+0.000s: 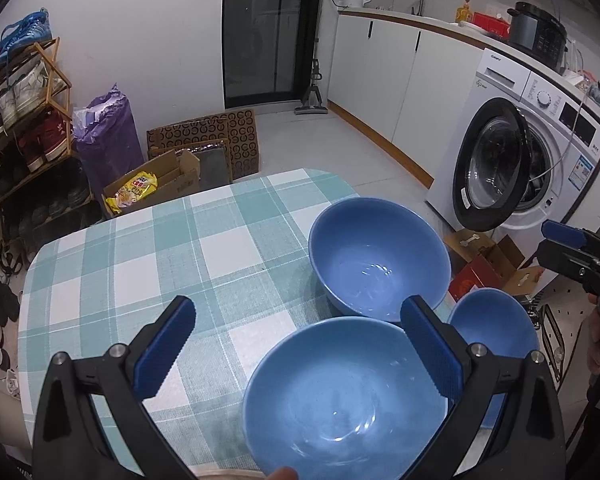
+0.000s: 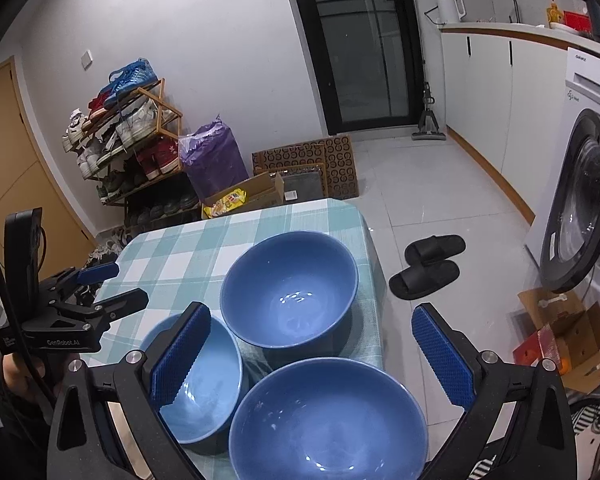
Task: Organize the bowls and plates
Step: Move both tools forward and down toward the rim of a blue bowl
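Observation:
Three blue bowls stand close together on a table with a green checked cloth (image 1: 140,264). In the left wrist view, my left gripper (image 1: 296,348) is open above the near bowl (image 1: 340,404), with the far bowl (image 1: 380,256) ahead and a third bowl (image 1: 496,328) at the right. My right gripper (image 1: 564,248) shows at the right edge. In the right wrist view, my right gripper (image 2: 312,356) is open above the near bowl (image 2: 328,420). The far bowl (image 2: 290,288) and the lighter left bowl (image 2: 200,380) sit beyond. The left gripper (image 2: 112,284) hovers open at the left.
A washing machine (image 1: 520,168) with its door open stands to the right. Cardboard boxes (image 1: 488,264) lie below it. A shoe rack (image 2: 132,140), a purple bag (image 2: 212,156) and boxes are beyond the table. Black slippers (image 2: 428,268) lie on the floor.

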Demonstrator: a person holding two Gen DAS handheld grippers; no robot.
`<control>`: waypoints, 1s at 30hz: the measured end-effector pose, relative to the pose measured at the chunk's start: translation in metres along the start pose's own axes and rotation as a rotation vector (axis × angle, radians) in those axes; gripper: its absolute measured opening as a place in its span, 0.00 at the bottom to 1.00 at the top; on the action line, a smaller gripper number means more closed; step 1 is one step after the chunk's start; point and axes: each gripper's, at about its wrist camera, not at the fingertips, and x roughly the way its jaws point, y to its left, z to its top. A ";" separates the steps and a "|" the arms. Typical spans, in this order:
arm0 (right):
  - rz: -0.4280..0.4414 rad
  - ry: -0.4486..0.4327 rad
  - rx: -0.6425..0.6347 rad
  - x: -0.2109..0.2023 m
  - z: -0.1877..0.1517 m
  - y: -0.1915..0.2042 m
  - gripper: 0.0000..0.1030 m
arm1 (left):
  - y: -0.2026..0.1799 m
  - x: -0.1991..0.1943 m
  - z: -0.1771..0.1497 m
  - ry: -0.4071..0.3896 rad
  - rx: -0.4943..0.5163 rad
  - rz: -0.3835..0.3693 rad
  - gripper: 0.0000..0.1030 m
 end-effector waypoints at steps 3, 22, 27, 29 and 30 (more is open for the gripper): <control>-0.002 0.013 0.003 0.012 0.003 -0.001 0.99 | 0.001 0.008 0.002 0.009 -0.006 -0.003 1.00; 0.007 0.118 0.038 0.084 -0.001 -0.013 0.98 | -0.005 0.058 0.016 0.068 0.003 -0.015 0.99; 0.001 0.138 0.049 0.096 -0.002 -0.021 0.96 | -0.008 0.067 0.019 0.073 0.013 -0.021 0.98; -0.001 0.146 0.053 0.101 -0.002 -0.024 0.95 | -0.011 0.069 0.019 0.075 0.029 -0.016 0.98; -0.001 0.148 0.054 0.103 -0.002 -0.025 0.95 | -0.012 0.071 0.020 0.074 0.035 -0.016 0.97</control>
